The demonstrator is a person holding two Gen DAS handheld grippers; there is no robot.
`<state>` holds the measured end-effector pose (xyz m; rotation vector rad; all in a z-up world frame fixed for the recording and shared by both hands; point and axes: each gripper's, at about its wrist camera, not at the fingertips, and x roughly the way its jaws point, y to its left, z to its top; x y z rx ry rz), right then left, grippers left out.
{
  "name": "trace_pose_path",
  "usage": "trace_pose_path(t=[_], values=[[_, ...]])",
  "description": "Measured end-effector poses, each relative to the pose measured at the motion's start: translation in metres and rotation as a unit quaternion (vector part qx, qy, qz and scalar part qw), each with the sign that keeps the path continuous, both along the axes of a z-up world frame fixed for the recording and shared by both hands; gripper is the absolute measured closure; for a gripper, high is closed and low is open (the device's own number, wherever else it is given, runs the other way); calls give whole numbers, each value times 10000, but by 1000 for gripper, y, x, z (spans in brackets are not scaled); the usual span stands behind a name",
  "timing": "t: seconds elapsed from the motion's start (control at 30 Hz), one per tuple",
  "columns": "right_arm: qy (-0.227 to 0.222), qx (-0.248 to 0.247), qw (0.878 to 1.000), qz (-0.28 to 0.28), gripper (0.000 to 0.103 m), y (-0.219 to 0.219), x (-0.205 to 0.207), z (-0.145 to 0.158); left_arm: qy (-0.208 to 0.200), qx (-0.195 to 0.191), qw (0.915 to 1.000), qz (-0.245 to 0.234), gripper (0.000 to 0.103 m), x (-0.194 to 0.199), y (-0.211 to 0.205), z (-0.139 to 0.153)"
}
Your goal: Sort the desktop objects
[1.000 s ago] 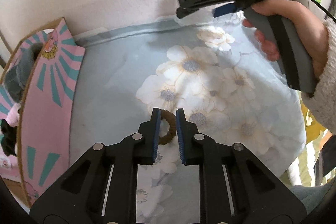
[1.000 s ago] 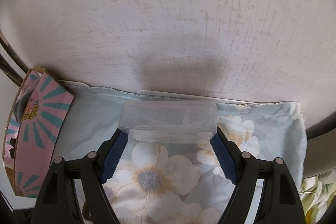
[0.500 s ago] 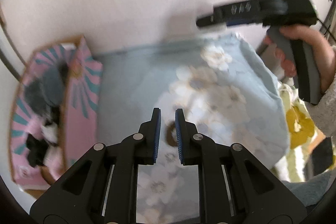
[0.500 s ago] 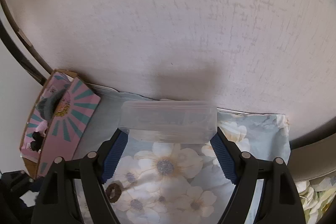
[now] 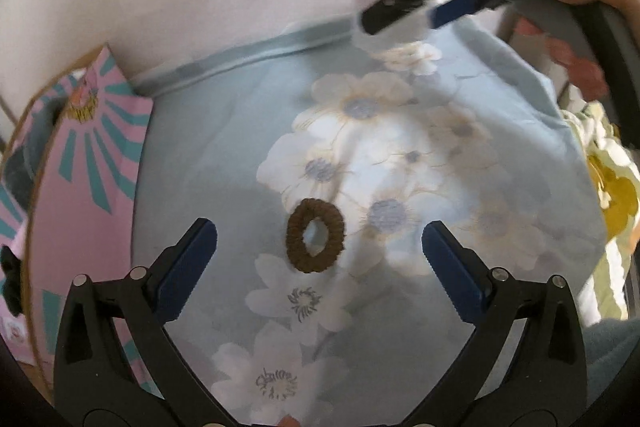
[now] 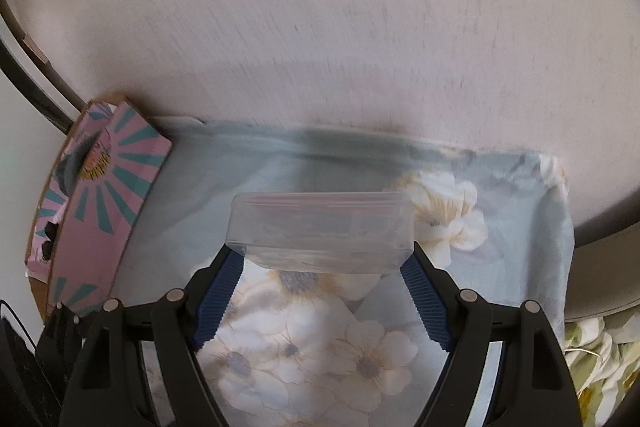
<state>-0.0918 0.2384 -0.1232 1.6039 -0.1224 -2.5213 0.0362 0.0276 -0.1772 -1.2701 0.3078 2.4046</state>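
Note:
A brown hair tie lies flat on the flowered blue cloth. My left gripper hovers over it with its jaws opening wide; the tie sits between the blue pads, touching neither. A clear plastic box is clamped by its ends in my right gripper, held above the cloth near the wall. In the left wrist view the right gripper and the hand on its handle show at the top right, with the clear box a pale blur.
A pink and teal cardboard box with dark and pink items inside stands along the cloth's left edge, also seen as the pink box in the right wrist view. A pale wall backs the table. Yellow flowered fabric lies past the right edge.
My left gripper went from shut to wide open and dropped closer to the cloth; the hair tie now lies free between its fingers. The right gripper shifted slightly, still holding the clear box.

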Motion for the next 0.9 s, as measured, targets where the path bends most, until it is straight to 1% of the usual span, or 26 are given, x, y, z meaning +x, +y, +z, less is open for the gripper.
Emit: trace_pose_path(t=[0.1,0.13,0.17,0.2,0.27,0.37,0.43,0.5,0.63,0.83,0.9], values=[[-36,41,10000,0,26,5,4,-8,-103,82,9999,-19,5,-6,-2,-11],[-43,60,10000,4,26,5,4,-11,-136,99,9998,-47,13,-8,-2,-12],[-47,64,10000,6,26,6,5,-14,-173,115,9998,-78,26,-9,-2,-15],[-55,65,10000,10,26,7,5,-15,-225,113,9996,-103,32,-11,-1,-18],[-77,64,9999,1,26,10,7,-18,-353,83,9993,-112,59,-13,0,-24],[-92,91,9999,19,26,8,5,-24,-451,66,9989,-59,76,-15,-2,-31],[-85,79,9999,22,26,9,6,-24,-439,229,9988,-29,82,-13,-6,-28],[-58,92,9999,46,26,9,6,-23,-421,292,9987,4,85,-12,-8,-23],[-11,123,9999,110,26,9,6,-21,-388,282,9988,28,90,-12,-9,-16],[41,87,9998,181,26,9,6,-12,-302,270,9992,69,92,-16,-13,2],[59,102,9997,221,26,9,6,-6,-249,261,9993,79,92,-17,-16,15]])
